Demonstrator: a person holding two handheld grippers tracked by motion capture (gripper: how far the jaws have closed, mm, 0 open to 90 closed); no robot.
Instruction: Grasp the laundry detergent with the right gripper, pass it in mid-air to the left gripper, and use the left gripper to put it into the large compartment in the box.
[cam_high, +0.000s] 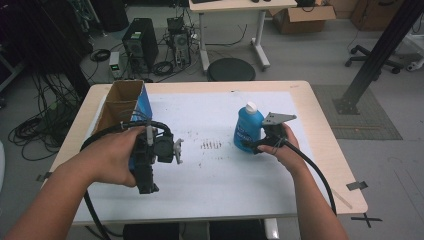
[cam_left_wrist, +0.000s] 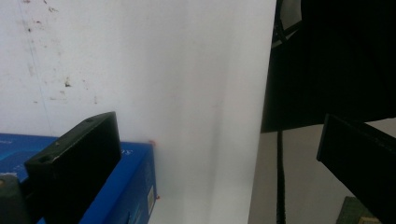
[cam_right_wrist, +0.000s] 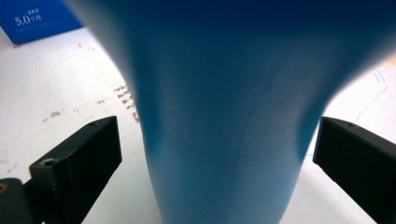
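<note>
**Right jaws straddling blue bottle, left gripper idling by the box**

Far left of the counter (cam_high: 320, 165): open cardboard box (cam_high: 120, 102) with a blue side is sitting at the edge. Left gripper (cam_high: 176, 150) is hovering just in front of it, turned sideways — jaws are standing spread apart, nothing between them. In the left gripper view the blue box face (cam_left_wrist: 130, 186) is showing behind one jaw, the white sheet (cam_left_wrist: 163, 70) beyond.

Centre: dark scuff marks (cam_high: 210, 145) are lying on the sheet between the two grippers.

Right of centre: blue bottle (cam_high: 248, 127) with white cap is standing upright. Right gripper (cam_high: 256, 146) is sitting at its base — jaws released, one on each side of the bottle body (cam_right_wrist: 224, 130), a gap showing at both sides, not clamping.
</note>
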